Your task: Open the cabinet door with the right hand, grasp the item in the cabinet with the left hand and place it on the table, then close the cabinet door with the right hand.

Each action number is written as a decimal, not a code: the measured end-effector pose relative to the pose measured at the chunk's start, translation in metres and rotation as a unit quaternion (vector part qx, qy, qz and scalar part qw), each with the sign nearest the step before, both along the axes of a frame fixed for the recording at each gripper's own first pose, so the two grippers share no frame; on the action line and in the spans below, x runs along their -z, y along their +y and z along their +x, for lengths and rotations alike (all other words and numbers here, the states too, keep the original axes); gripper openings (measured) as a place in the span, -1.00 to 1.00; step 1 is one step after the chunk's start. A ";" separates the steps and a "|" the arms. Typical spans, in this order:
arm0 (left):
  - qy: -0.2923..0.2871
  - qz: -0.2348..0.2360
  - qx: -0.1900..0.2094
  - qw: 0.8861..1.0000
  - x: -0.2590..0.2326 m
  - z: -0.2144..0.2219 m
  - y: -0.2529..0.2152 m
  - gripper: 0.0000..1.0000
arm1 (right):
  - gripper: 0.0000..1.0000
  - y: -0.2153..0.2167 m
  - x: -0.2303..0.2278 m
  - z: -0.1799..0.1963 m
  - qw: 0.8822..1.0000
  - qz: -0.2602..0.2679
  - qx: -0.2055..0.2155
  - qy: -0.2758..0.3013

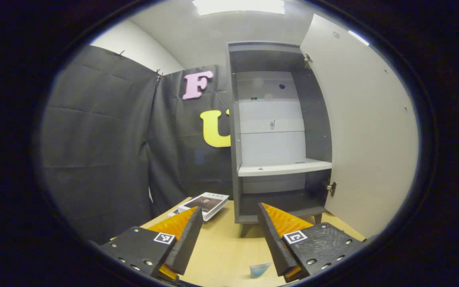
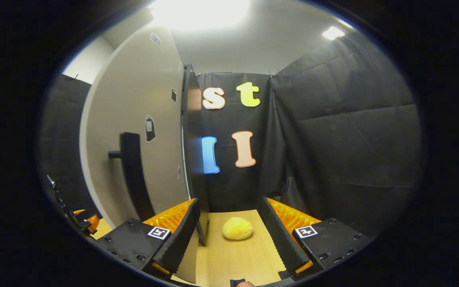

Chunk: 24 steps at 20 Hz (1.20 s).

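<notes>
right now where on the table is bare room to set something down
Bare wood between the book and the cabinet foot, ahead of the left hand-held gripper. In the right gripper view, bare table nearer than the yellow item.

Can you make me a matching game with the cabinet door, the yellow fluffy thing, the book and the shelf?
Things:
1. white cabinet door
2. round yellow fluffy item
3. flat white book with a dark cover picture
4. white cabinet shelf

States or places:
A. lying on the wooden table, left of the cabinet
B. swung wide open
C. bare, with nothing resting on it
D. on the table between the right gripper's open fingers, in the right gripper view

Pairs: 1-B, 2-D, 3-A, 4-C
</notes>
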<state>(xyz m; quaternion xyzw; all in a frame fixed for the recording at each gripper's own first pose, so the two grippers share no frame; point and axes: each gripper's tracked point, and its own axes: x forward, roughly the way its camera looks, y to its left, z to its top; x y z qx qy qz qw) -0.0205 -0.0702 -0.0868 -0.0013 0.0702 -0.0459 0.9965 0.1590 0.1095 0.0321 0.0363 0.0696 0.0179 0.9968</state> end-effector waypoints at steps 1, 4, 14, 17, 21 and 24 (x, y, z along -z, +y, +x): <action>-0.004 0.002 0.005 1.000 -0.001 0.001 0.005 0.67 | 0.96 0.005 -0.005 -0.005 1.000 -0.004 0.003 -0.002; -0.011 -0.002 0.012 1.000 -0.003 0.003 0.021 0.66 | 0.95 0.015 -0.014 -0.019 0.999 -0.020 0.025 0.000; -0.004 -0.009 0.020 1.000 0.013 0.012 0.088 0.67 | 0.90 0.052 -0.020 -0.029 0.997 -0.046 0.057 0.001; -0.002 -0.006 0.020 1.000 0.019 0.011 0.106 0.67 | 0.90 0.073 -0.020 -0.032 0.998 -0.041 0.046 0.001; 0.000 -0.009 0.019 1.000 0.025 0.013 0.126 0.66 | 0.90 0.094 -0.021 -0.036 0.999 -0.038 0.038 0.003; 0.002 -0.008 0.019 1.000 0.031 0.014 0.138 0.67 | 0.90 0.115 -0.022 -0.039 0.999 -0.039 0.033 0.003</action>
